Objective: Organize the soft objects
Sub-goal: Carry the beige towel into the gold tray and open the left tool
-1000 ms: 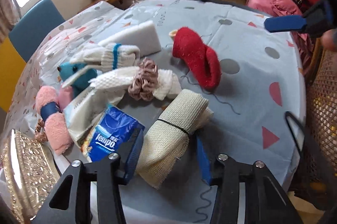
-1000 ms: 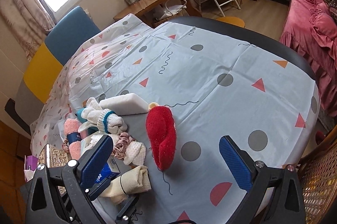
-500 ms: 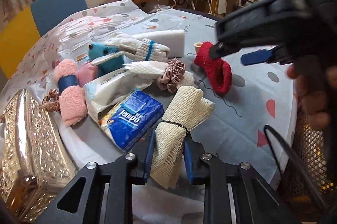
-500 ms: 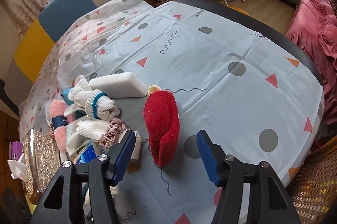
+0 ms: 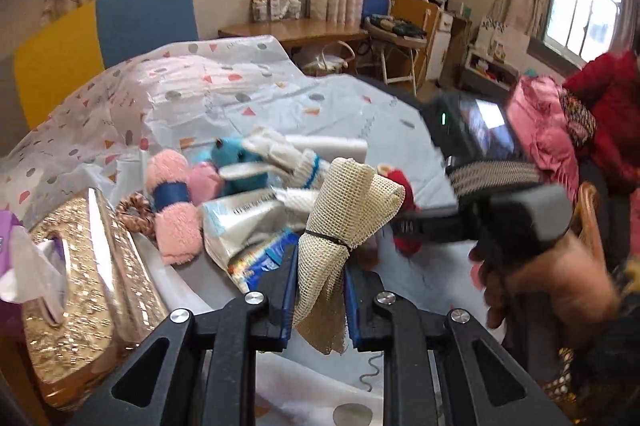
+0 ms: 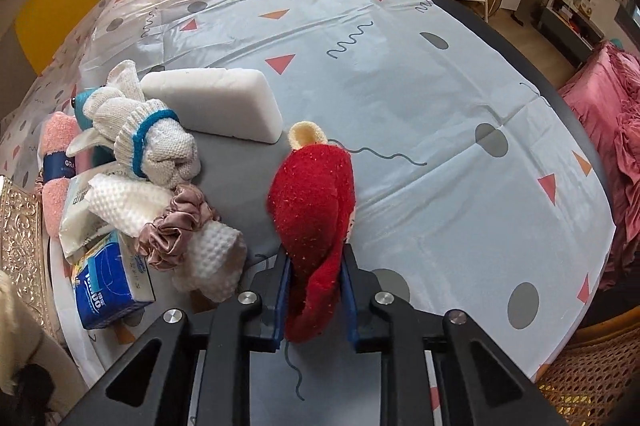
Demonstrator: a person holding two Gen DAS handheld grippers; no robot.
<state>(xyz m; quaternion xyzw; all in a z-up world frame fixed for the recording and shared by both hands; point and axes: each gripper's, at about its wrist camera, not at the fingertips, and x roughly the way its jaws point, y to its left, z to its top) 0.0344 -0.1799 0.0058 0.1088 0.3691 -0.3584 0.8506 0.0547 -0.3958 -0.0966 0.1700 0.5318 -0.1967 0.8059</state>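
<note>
My left gripper (image 5: pixel 318 290) is shut on a beige mesh cloth roll (image 5: pixel 344 210) bound with a black band, and holds it tilted up off the table. My right gripper (image 6: pixel 314 290) is shut on the near end of a red fuzzy sock (image 6: pixel 312 202) that lies on the light blue tablecloth (image 6: pixel 420 86). Left of the sock sit a white sponge block (image 6: pixel 216 106), rolled white gloves with a blue cuff (image 6: pixel 152 142), a pink scrunchie (image 6: pixel 176 226) on white waffle cloth, and a pink towel roll (image 5: pixel 172 202).
A blue tissue pack (image 6: pixel 108 286) and a white wipes pack (image 5: pixel 240 222) lie at the pile's near edge. A gold tissue box (image 5: pixel 80 290) stands at the table's left edge. A teal plush (image 5: pixel 236 166) sits behind the pile. A wicker chair (image 6: pixel 592 386) is at the right.
My left gripper has lifted the mesh roll off the table and tilted up. My right gripper has come down and shut on the red sock.
</note>
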